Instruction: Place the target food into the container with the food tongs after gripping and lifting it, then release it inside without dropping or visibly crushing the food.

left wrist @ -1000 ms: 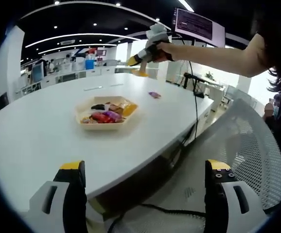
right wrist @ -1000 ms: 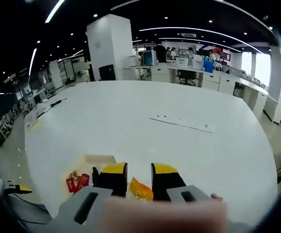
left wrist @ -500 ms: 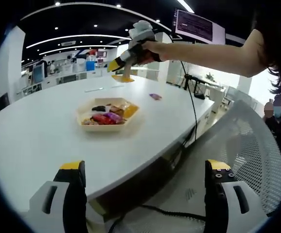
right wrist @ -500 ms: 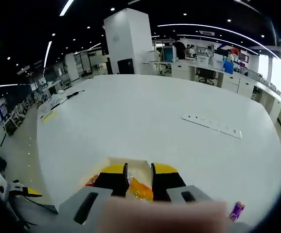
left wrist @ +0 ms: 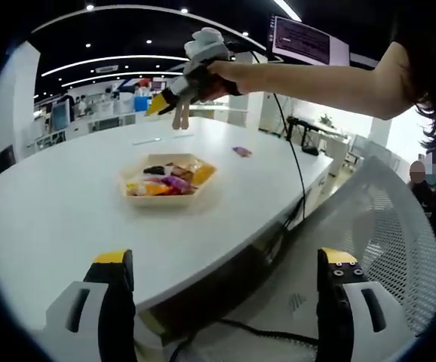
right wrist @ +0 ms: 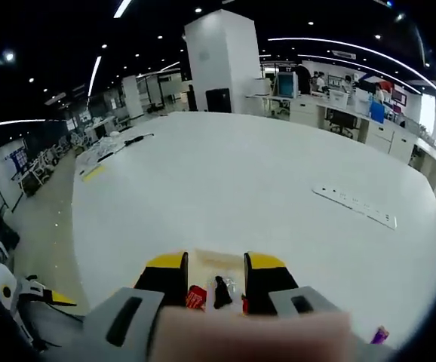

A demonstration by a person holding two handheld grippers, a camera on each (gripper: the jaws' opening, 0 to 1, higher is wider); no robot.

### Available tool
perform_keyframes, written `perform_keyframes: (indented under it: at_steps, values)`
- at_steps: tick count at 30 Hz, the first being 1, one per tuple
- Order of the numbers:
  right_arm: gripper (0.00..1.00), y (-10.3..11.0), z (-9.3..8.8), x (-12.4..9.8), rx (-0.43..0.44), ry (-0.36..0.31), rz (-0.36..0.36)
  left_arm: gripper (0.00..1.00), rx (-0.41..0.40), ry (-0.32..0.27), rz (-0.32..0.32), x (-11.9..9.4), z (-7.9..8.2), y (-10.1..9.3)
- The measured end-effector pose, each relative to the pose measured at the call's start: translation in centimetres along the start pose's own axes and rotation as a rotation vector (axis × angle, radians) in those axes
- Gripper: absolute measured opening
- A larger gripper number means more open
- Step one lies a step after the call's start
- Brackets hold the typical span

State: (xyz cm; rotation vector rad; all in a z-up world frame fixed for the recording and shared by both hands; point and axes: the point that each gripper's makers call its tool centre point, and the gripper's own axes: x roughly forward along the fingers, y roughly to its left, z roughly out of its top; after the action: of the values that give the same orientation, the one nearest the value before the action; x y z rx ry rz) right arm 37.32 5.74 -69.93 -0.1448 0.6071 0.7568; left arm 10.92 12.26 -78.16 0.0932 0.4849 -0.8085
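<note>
While the right claw (right wrist: 215, 268) hovers parted, snacks (left wrist: 165, 183) (wrapped) fill the tray (left wrist: 130, 175) beneath.

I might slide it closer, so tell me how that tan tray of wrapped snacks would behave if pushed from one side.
The tray looks thin, shallow and lightweight, so it would probably slide easily on the smooth white table. Its low walls suggest it won't tip, though the loose snack packets may shift inside.

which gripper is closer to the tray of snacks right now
Right. The right gripper hangs in the air directly above the tray, which shows between its jaws in its own view. The left gripper sits back past the table edge.
</note>
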Motion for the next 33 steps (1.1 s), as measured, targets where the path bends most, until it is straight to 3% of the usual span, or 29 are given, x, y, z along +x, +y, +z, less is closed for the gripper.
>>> perform_keyframes:
  at_steps: [9, 15, 25, 33]
  values:
    - [0.30, -2.4, -0.7, -1.7, 0.031, -0.017, -0.041, 0.98, -0.002, 0.005, -0.002, 0.0, -0.1, 0.0]
    - [0.31, -5.6, -1.7, -3.8, 0.096, -0.024, -0.079, 0.99, -0.003, 0.006, 0.006, 0.0, -0.1, 0.1]
    - [0.30, -12.4, -3.8, -8.3, 0.157, -0.037, -0.216, 0.98, -0.002, 0.022, 0.005, 0.0, -0.4, 0.1]
    - [0.31, -16.7, -6.0, -11.0, 0.242, -0.053, -0.320, 0.97, 0.006, 0.035, -0.001, 0.1, -0.6, 0.1]
